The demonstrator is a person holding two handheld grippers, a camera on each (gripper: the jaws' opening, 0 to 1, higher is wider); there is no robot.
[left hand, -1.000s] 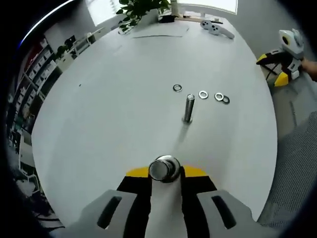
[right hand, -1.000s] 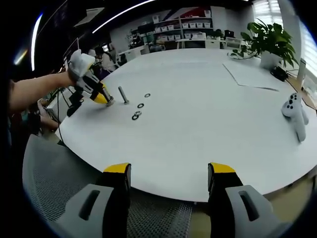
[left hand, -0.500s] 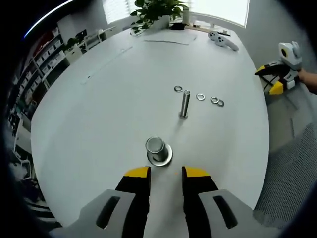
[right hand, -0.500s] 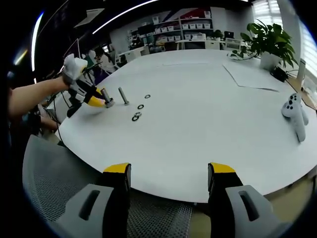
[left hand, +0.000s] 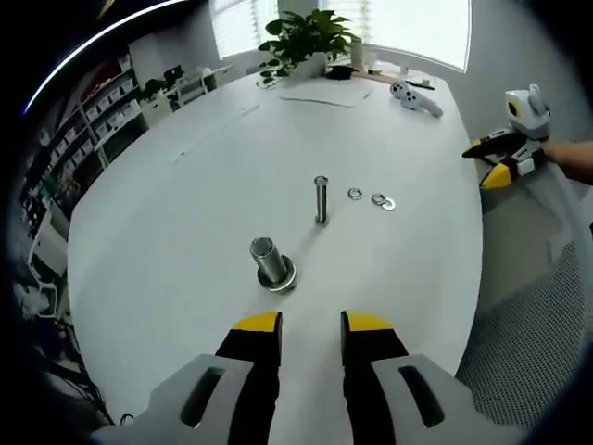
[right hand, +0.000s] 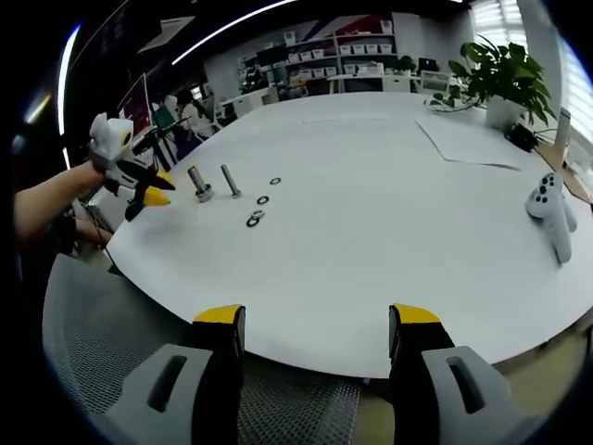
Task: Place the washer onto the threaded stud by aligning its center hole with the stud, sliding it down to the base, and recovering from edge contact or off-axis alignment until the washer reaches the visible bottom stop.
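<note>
Steel threaded stud [left hand: 271, 263] stands upright on its washer-like base — left gripper [left hand: 311, 324] released, right gripper [right hand: 317, 320] spread, both empty.

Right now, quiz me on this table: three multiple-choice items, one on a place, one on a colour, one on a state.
1. The loose washers lie:
A. flat on the table, beside the thin stud
B. threaded onto the thin stud
C. between the jaws of a claw

2. The jaw tips of the right claw are:
A. red
B. yellow
C. blue

3. The right claw is:
A. shut on a washer
B. shut on the thin stud
C. open and empty

Answers:
1. A, since the left gripper view shows the washers as flat rings on the white top next to the stud.
2. B, since both tips in the right gripper view are yellow.
3. C, since its jaws stand wide apart with nothing between them.
</note>
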